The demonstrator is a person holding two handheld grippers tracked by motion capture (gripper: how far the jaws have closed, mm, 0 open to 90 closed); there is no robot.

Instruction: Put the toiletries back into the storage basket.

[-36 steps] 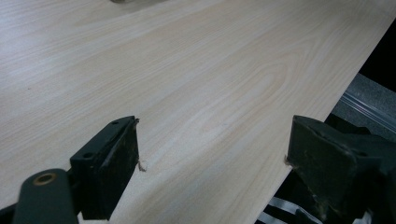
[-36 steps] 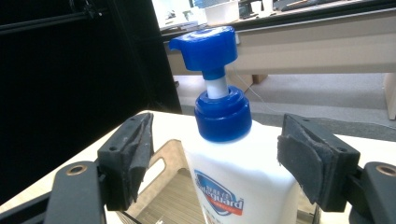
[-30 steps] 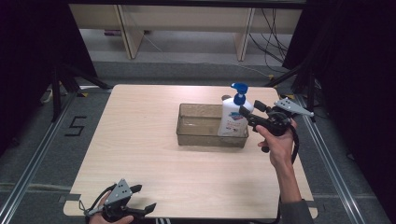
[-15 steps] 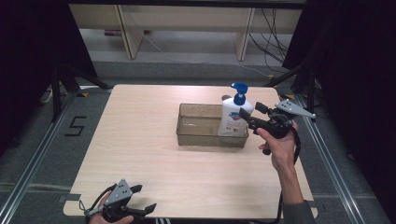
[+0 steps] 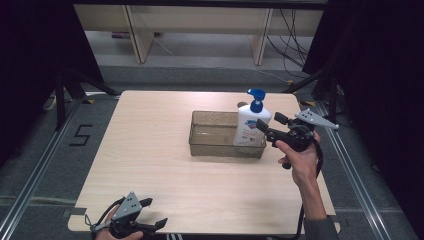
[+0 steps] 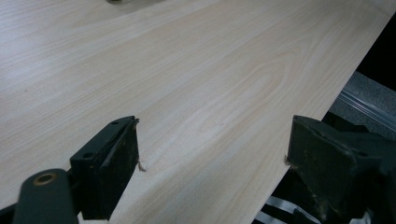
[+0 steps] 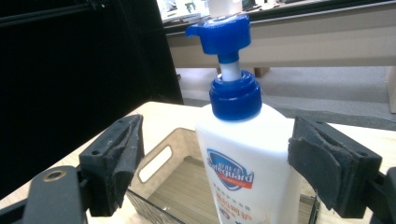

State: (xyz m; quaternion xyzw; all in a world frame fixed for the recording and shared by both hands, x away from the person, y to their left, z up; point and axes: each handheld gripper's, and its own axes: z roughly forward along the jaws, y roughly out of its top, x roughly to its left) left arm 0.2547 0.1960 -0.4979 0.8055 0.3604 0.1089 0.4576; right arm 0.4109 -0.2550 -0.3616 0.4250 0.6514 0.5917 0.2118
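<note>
Soap bottle stands in the tray; I spread my right gripper around it for grabbing, left gripper parked apart.

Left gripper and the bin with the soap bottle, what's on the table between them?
Nothing: the high view shows bare table between the left gripper and the bin holding the soap bottle.

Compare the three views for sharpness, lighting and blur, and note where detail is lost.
High view: the table is evenly lit, the surroundings drop into black. Right gripper view: the soap pump bottle reads sharp, its label legible, the background soft. Left gripper view: wood grain is clear near the jaws, blurring toward the far edge.
</note>
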